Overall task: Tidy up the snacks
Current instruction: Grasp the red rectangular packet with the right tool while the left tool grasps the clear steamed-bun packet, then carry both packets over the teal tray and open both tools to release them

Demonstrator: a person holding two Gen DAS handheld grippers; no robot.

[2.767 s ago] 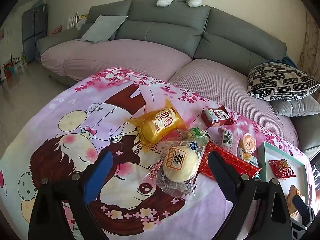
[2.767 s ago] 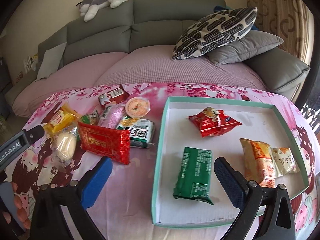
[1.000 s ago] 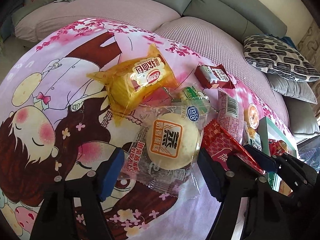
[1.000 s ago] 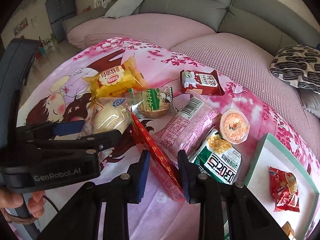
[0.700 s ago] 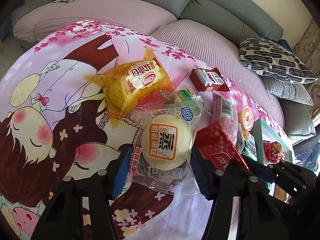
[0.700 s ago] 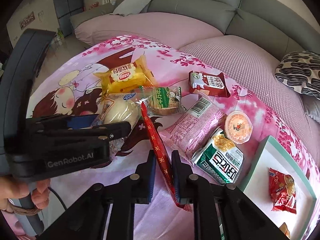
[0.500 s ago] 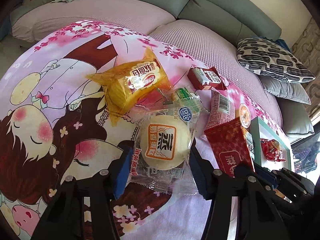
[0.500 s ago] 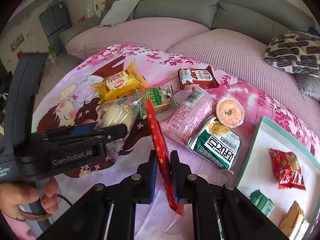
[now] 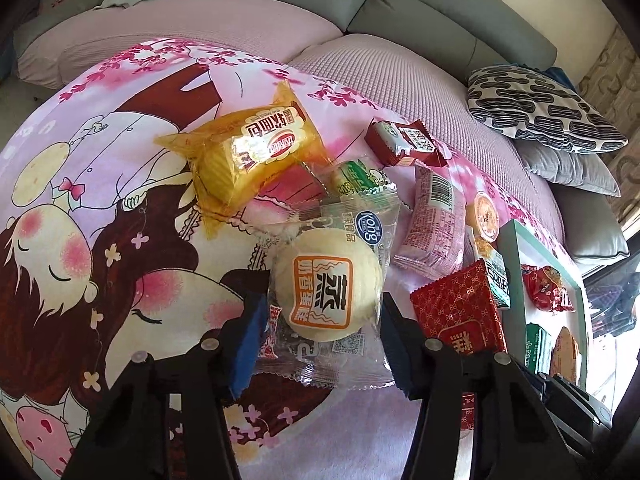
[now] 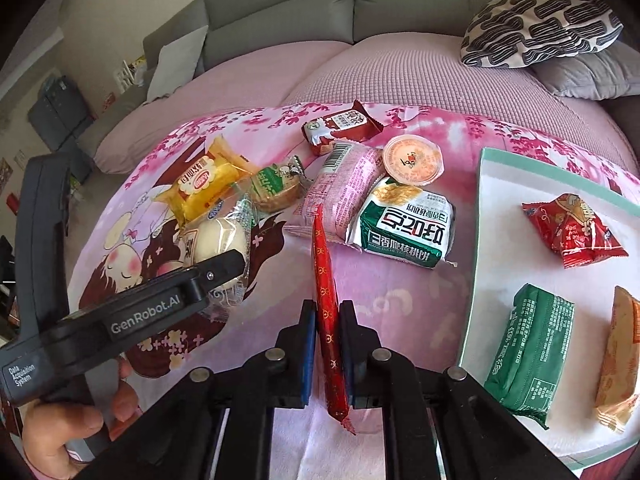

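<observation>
My right gripper (image 10: 325,334) is shut on a flat red packet (image 10: 326,296), held edge-on above the pink cloth; the packet also shows in the left wrist view (image 9: 460,312). My left gripper (image 9: 320,340) has its jaws closed in against a clear-wrapped steamed cake (image 9: 326,288) that lies on the cloth; it also shows in the right wrist view (image 10: 216,240). A white tray with a teal rim (image 10: 480,240) lies at the right and holds a red bag (image 10: 572,228), a green pack (image 10: 532,340) and an orange pack (image 10: 618,360).
Loose snacks lie on the cloth: a yellow bread pack (image 9: 248,152), a green biscuit (image 10: 276,188), a pink pack (image 10: 340,184), a green-white pack (image 10: 404,228), a jelly cup (image 10: 412,158), a dark red pack (image 10: 340,126). A sofa with cushions (image 10: 536,26) stands behind.
My right gripper closed on the red packet, lifted it and carried it right toward the tray. My left gripper moved in over the steamed cake and narrowed its jaws around it.
</observation>
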